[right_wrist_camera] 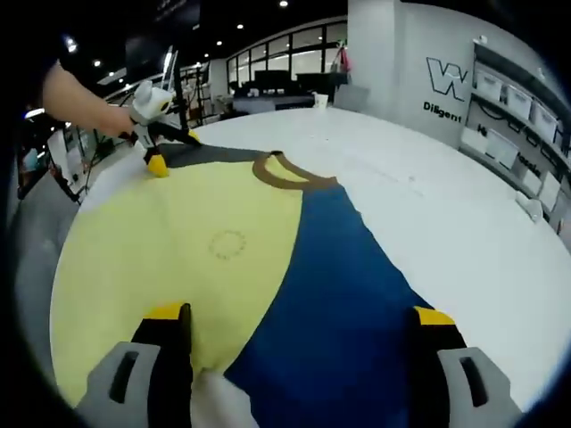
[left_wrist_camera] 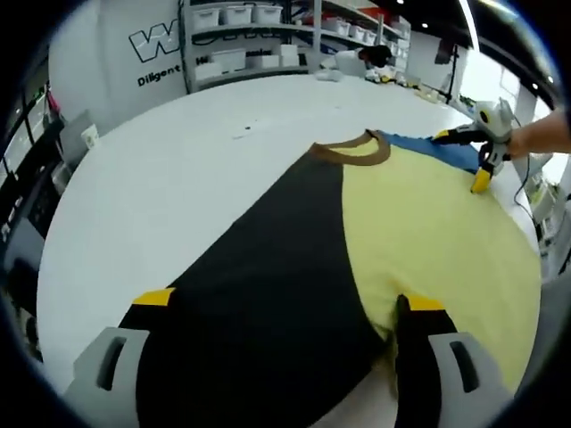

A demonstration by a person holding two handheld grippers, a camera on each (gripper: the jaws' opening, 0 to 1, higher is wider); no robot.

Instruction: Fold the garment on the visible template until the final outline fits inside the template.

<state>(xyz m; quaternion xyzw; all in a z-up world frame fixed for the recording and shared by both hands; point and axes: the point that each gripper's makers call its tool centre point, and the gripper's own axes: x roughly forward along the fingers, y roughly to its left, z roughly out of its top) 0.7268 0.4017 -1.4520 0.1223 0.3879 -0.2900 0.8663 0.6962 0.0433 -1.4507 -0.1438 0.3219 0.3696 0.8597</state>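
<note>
The garment lies flat on the white table point(left_wrist_camera: 178, 178). It has a yellow middle point(left_wrist_camera: 428, 232), a black side point(left_wrist_camera: 268, 303), a blue side point(right_wrist_camera: 339, 303) and a brown collar point(left_wrist_camera: 352, 152). My left gripper point(left_wrist_camera: 287, 301) is open, its yellow-tipped jaws spread wide over the black and yellow cloth at the near edge. It also shows by the black edge near the collar point(right_wrist_camera: 156, 152). My right gripper point(right_wrist_camera: 301, 314) is open too, its jaws straddling the yellow and blue cloth. It also shows beside the blue part point(left_wrist_camera: 482, 165).
Shelves with white bins point(left_wrist_camera: 241, 36) line the far wall beyond the table. A person's hand point(left_wrist_camera: 544, 134) holds the right gripper, another hand point(right_wrist_camera: 76, 98) the left. Bare white tabletop point(right_wrist_camera: 446, 196) stretches beside the blue side. Small white items point(left_wrist_camera: 330, 73) sit at the table's far edge.
</note>
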